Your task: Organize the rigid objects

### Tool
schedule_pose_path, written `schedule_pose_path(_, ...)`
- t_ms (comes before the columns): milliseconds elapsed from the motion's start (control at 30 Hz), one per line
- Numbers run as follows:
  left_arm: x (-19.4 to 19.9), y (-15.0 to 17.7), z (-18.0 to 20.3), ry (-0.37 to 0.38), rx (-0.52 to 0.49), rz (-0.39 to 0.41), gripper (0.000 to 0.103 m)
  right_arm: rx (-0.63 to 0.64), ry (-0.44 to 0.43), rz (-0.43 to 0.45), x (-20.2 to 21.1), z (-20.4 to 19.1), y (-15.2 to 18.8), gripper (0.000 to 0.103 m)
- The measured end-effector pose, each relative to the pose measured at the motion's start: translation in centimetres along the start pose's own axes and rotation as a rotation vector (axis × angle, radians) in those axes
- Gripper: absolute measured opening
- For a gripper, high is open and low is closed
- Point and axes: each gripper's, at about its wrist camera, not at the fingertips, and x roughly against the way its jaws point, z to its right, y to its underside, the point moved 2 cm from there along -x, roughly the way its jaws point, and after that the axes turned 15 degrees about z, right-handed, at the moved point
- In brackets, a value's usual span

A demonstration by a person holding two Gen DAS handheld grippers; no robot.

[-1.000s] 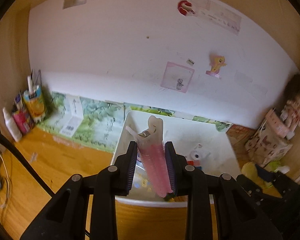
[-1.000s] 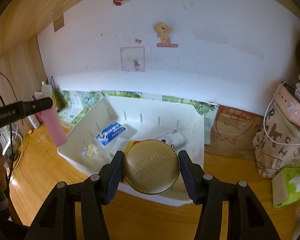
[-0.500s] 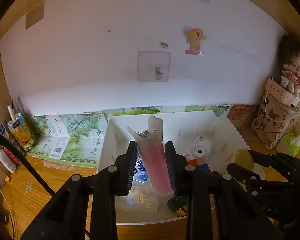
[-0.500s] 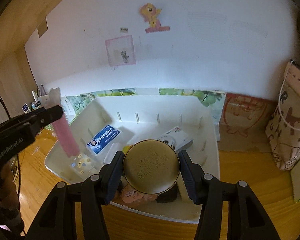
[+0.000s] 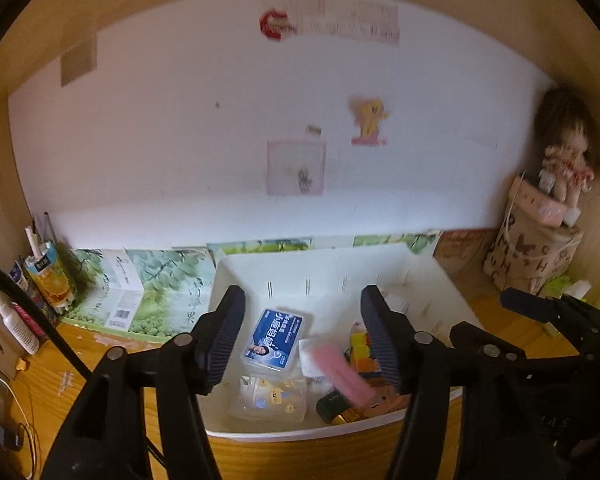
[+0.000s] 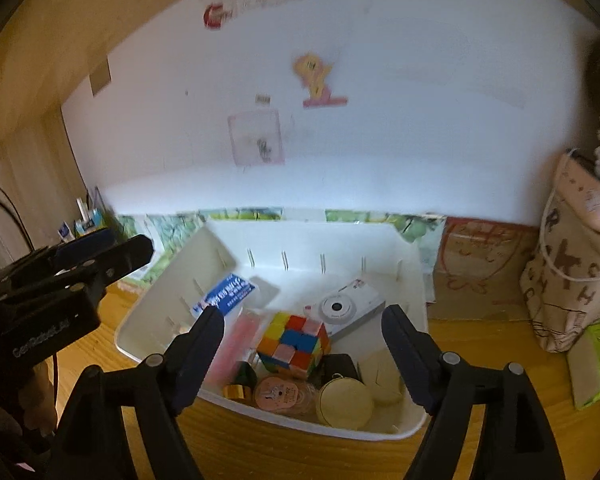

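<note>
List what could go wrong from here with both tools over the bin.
1. The pink comb is blurred among the bin's contents while the left tool is opening; it may land propped on the cube instead of lying flat.
2. The gold tin sits against the near wall; the opening right tool could clip it or the rim when it withdraws.
3. The tools hang close together and might collide.

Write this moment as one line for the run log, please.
left gripper: jaws opening, empty | right gripper: jaws opening, empty | pink comb: in white bin | gold round tin: in bin
</note>
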Motion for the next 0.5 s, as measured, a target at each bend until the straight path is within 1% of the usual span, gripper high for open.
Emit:
schedule_pose_path(67, 1.3, -0.8, -0.2, -0.002, 0.015, 0.025, 0.072, -0.008, 0.013, 0.020, 1.3, 0.0, -0.7, 0.083)
schedule_pose_path(100, 1.8, -1.0, -0.3, -0.003, 0.017, 0.032, 0.072, -0.007, 0.022, 0.028, 1.8, 0.0, -1.0, 0.083)
schedule_pose_path(167, 3.0, -1.7, -0.6, -0.009, 0.024, 0.048, 0.076, -0.001, 0.052, 0.048, 3.1, -0.1, -1.6, 0.084)
schedule_pose_path(233, 3.8, -2.2, -0.9, -0.011, 0.035, 0.051, 0.078, -0.002, 0.082, 0.063, 4.1, -0.1, -2.3, 0.086)
schedule_pose_path(333, 5.1, -3.4, -1.4, 0.018, 0.055, 0.050, 0.078, -0.007, 0.106, 0.086, 6.1, -0.2, -3.3, 0.086)
schedule_pose_path(367, 5.5, -3.8, -1.5, 0.021, 0.054, 0.057, 0.078, -0.004, 0.110, 0.092, 6.5, -0.2, -3.6, 0.087)
schedule_pose_path(400, 6.0, -4.3, -1.6, 0.024, 0.052, 0.072, 0.078, -0.002, 0.110, 0.096, 7.0, -0.2, -3.9, 0.090)
schedule_pose_path(500, 7.3, -6.1, -2.0, 0.060, 0.045, 0.100, 0.081, 0.003, 0.106, 0.097, 8.4, -0.5, -4.8, 0.091)
